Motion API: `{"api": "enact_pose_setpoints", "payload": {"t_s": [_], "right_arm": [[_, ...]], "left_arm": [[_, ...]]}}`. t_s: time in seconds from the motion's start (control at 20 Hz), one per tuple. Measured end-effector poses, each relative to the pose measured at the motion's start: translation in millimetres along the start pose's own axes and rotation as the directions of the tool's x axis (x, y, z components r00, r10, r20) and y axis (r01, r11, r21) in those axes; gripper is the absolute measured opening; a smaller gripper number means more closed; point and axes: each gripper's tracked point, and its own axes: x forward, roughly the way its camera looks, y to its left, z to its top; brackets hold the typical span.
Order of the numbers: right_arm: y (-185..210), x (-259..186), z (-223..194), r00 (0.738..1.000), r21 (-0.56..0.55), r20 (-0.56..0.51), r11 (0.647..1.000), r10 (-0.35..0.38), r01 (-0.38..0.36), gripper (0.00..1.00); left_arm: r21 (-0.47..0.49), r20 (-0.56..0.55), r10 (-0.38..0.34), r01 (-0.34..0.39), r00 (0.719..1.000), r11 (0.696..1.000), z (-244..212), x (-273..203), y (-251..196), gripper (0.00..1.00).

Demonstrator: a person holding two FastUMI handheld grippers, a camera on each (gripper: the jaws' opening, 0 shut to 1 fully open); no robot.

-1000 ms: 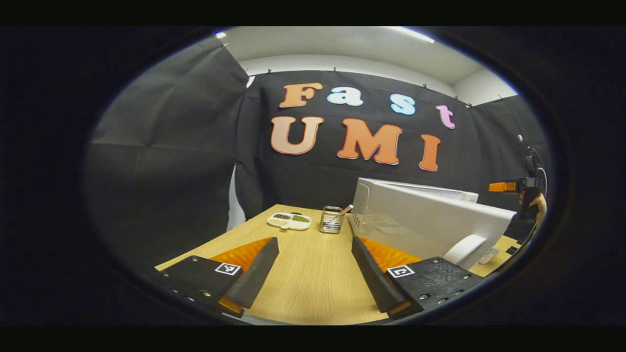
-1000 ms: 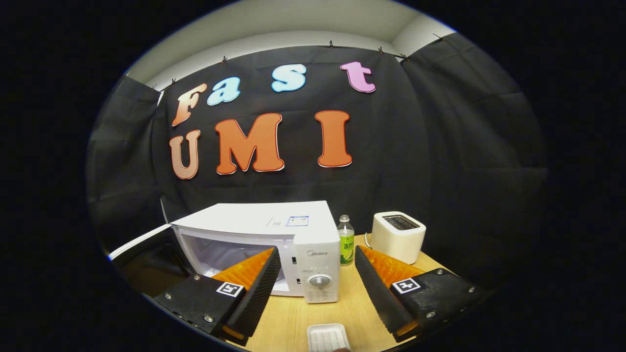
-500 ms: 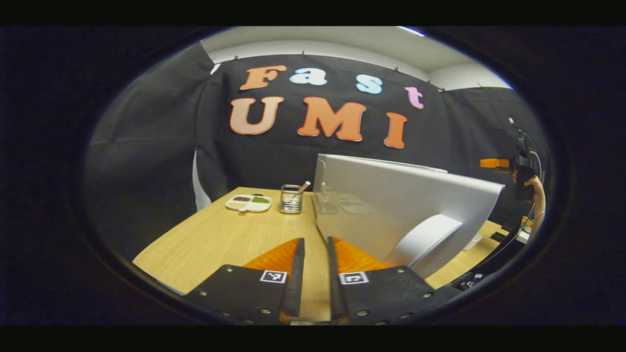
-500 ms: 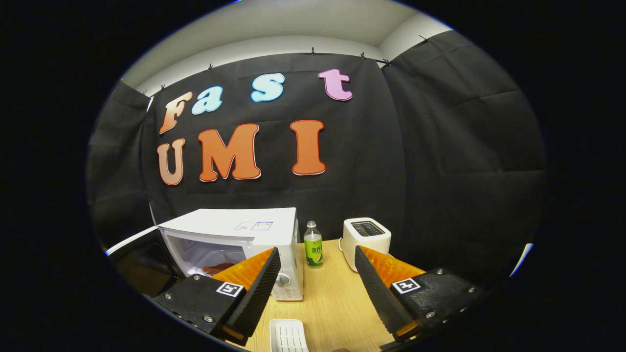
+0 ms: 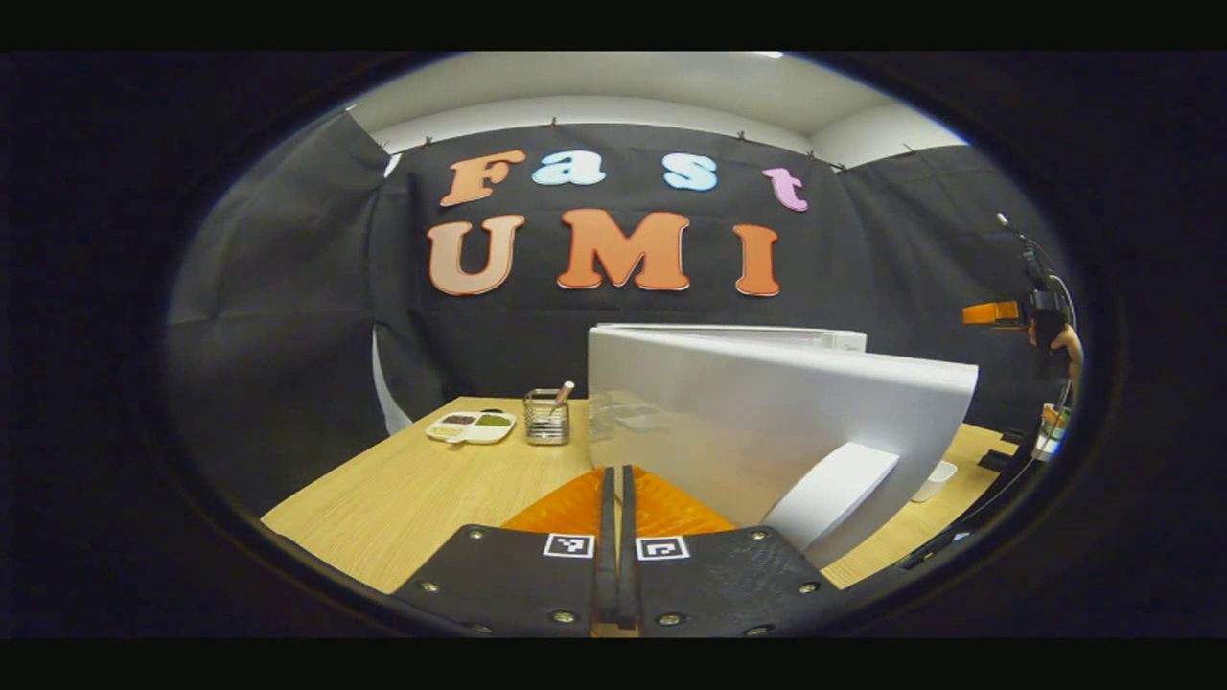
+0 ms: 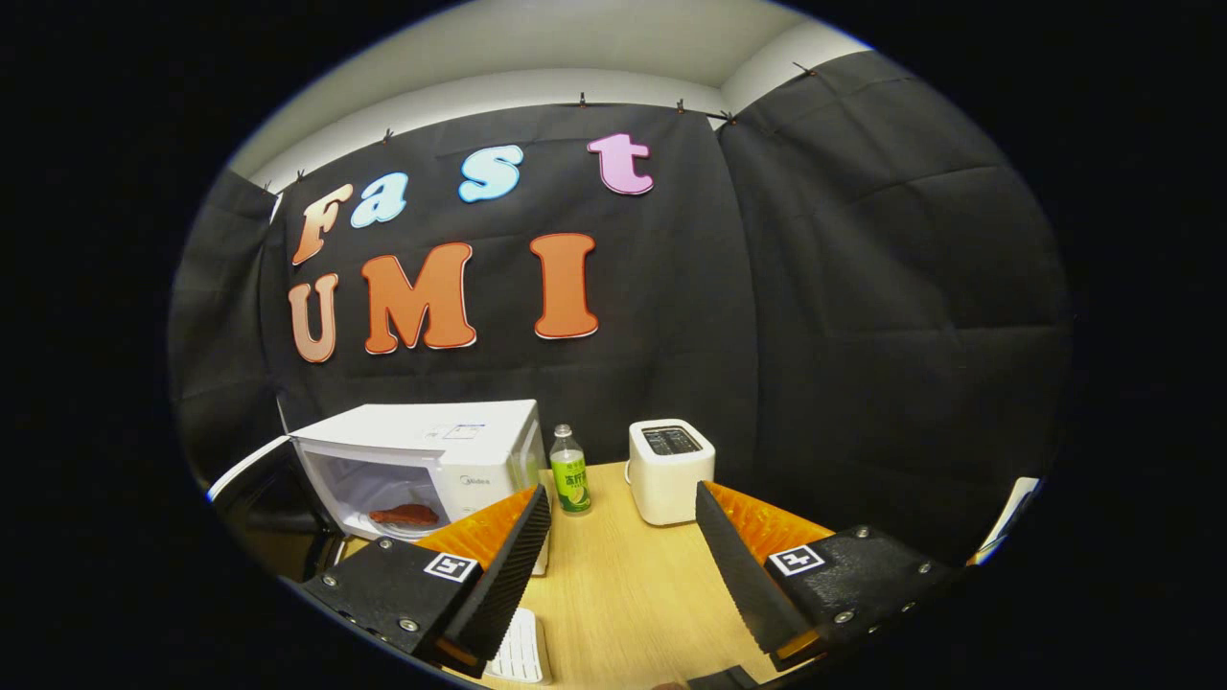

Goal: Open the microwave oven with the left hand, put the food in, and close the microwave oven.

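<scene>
The white microwave [image 6: 422, 441] stands at the left of the right gripper view with its door [image 6: 259, 479] swung open. A reddish-brown piece of food [image 6: 405, 515] lies inside it. My right gripper [image 6: 623, 494] is open and holds nothing, back from the oven over the wooden table [image 6: 623, 594]. In the left gripper view the door's white outer face [image 5: 767, 422] and its curved handle [image 5: 829, 498] are close ahead and to the right. My left gripper [image 5: 613, 474] is shut with nothing between its fingers, just in front of the door's lower edge.
A green-labelled bottle [image 6: 571, 474] and a white toaster [image 6: 669, 470] stand right of the microwave. A white ridged tray [image 6: 522, 652] lies by my right gripper. A sectioned dish [image 5: 470, 426] and a wire holder [image 5: 546, 417] sit at the table's far left.
My left gripper went from open to shut and moved up to the door's outer face. My right gripper drew back from the microwave and turned right, and the food inside came into sight.
</scene>
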Motion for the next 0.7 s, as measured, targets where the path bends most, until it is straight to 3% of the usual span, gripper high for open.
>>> {"api": "enact_pose_setpoints", "payload": {"t_s": [0.3,0.5,0.7], "right_arm": [[-37.2,-9.6,0.1,0.999,-0.007,0.000,0.999,-0.047,0.047,0.95],[-59.9,-14.3,-2.1,0.996,0.006,-0.007,0.996,-0.084,0.084,0.95],[-76.6,-21.3,-1.0,0.994,0.019,-0.003,0.994,-0.107,0.107,0.95]], "left_arm": [[-0.001,-0.014,-0.091,0.091,0.996,0.996,3.3,28.6,-52.7,0.00],[0.058,0.011,-0.095,0.094,0.995,0.994,24.7,49.2,-73.4,0.00],[0.047,0.029,-0.134,0.132,0.991,0.990,36.9,69.3,-96.3,0.00]]}}
